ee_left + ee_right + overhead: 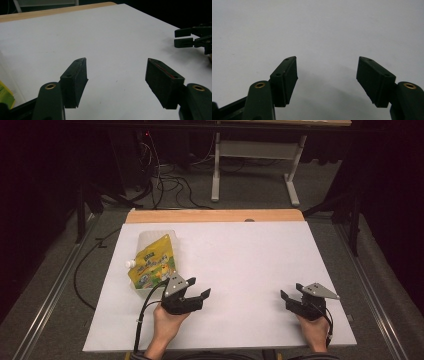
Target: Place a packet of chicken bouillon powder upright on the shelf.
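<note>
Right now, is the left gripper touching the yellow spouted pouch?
Cannot tell. In the high view the left gripper overlaps the pouch's near edge; the left gripper view shows open jaws holding nothing, pouch at the frame's left edge.

We see the white table top point(250, 265) bare across its middle and right, open to any pass. The one obstacle is a yellow spouted pouch point(152, 262) at far left, just beyond the left gripper point(199, 288).

Looked down from high at the near side onto the white table point(240, 270). Rode low and close behind each gripper's jaws, facing across that same white top point(100, 37) point(317, 25).
</note>
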A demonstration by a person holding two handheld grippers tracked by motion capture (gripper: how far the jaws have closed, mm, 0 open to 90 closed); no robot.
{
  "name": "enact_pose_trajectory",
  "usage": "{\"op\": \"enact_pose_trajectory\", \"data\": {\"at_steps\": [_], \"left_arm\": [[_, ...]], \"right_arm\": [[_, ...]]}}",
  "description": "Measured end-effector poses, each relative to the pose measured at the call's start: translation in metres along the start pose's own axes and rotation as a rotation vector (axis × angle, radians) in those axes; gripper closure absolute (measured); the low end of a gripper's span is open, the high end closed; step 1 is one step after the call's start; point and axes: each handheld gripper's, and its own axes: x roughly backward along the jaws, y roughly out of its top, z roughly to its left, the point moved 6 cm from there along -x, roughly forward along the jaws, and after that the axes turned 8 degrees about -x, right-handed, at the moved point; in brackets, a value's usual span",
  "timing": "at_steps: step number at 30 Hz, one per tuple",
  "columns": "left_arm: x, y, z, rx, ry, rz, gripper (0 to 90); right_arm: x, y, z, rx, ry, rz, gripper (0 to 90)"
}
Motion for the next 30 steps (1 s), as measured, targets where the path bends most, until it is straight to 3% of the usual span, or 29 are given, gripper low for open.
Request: {"op": "enact_pose_trajectory", "data": {"at_steps": [20,30], "left_arm": [[-0.036,-0.008,-0.002,0.014,-0.005,0.023,34.2],[-0.052,-0.016,-0.001,0.01,0.024,0.039,34.1]], "right_arm": [[0.0,0.0,0.0,0.0,0.001,-0.004,33.6],[0.0,0.0,0.0,0.004,-0.005,0.004,33.6]]}}
